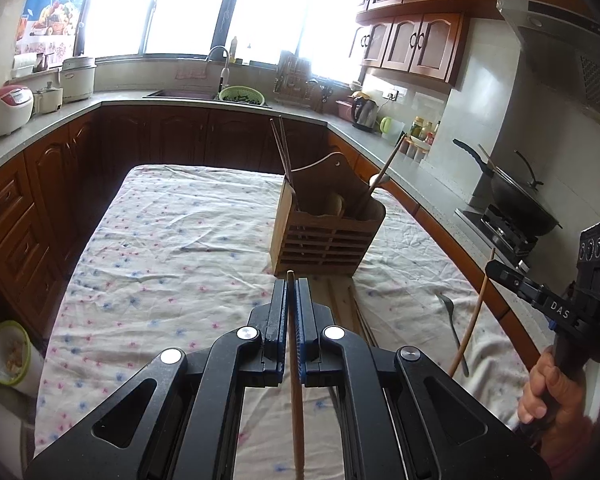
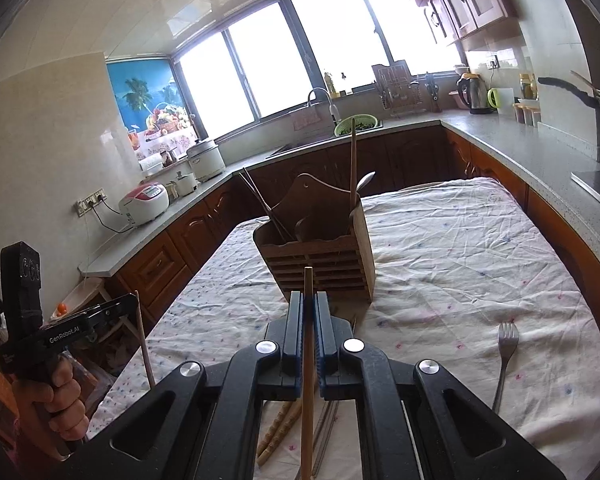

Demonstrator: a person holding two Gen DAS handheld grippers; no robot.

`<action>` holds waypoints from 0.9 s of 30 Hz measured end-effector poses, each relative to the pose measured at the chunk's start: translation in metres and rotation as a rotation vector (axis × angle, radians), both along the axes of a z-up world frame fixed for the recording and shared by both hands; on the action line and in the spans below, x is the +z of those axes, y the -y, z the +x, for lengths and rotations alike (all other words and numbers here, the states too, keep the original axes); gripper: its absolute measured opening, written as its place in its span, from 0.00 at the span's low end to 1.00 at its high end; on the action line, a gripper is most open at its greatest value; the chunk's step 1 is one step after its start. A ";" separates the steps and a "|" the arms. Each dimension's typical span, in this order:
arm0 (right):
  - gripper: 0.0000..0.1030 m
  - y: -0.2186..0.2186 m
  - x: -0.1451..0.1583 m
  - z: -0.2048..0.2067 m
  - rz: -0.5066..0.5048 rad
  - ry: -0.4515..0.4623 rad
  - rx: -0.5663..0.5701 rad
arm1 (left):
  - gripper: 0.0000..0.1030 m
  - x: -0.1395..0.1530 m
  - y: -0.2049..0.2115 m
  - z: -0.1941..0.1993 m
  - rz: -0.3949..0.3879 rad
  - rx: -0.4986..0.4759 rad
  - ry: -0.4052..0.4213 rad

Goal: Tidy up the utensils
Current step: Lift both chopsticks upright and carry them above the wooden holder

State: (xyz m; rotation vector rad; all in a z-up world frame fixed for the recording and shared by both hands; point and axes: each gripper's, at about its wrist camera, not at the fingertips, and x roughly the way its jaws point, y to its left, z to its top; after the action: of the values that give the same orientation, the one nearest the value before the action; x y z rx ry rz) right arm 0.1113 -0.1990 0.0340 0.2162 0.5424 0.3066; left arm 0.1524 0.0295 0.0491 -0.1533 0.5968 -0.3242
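A wooden utensil holder (image 1: 326, 226) stands on the cloth-covered table; it also shows in the right wrist view (image 2: 320, 246). It holds dark chopsticks (image 1: 282, 152), a long wooden stick (image 1: 384, 168) and a spoon (image 2: 366, 181). My left gripper (image 1: 291, 286) is shut on a wooden chopstick (image 1: 296, 380), just short of the holder. My right gripper (image 2: 309, 298) is shut on a light wooden chopstick (image 2: 307, 380), also near the holder. A metal fork (image 2: 506, 354) lies on the cloth at the right; it also shows in the left wrist view (image 1: 452, 326). More chopsticks (image 2: 278, 430) lie under my right gripper.
The table carries a floral cloth (image 1: 172, 240). Counters with brown cabinets (image 1: 16, 200) surround it. A sink with a green basket (image 1: 242, 96) is at the back, rice cookers (image 1: 6, 110) on the left, a wok on the stove (image 1: 516, 196) and a kettle (image 1: 364, 114) on the right.
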 end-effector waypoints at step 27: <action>0.05 0.000 0.031 -0.004 0.021 0.109 -0.011 | 0.00 0.033 -0.003 -0.004 -0.039 0.021 0.093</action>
State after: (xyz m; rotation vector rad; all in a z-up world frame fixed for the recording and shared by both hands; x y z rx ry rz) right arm 0.1070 -0.1987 0.0650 0.2214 0.4303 0.3115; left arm 0.1489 0.0322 0.0821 -0.1809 0.4965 -0.3215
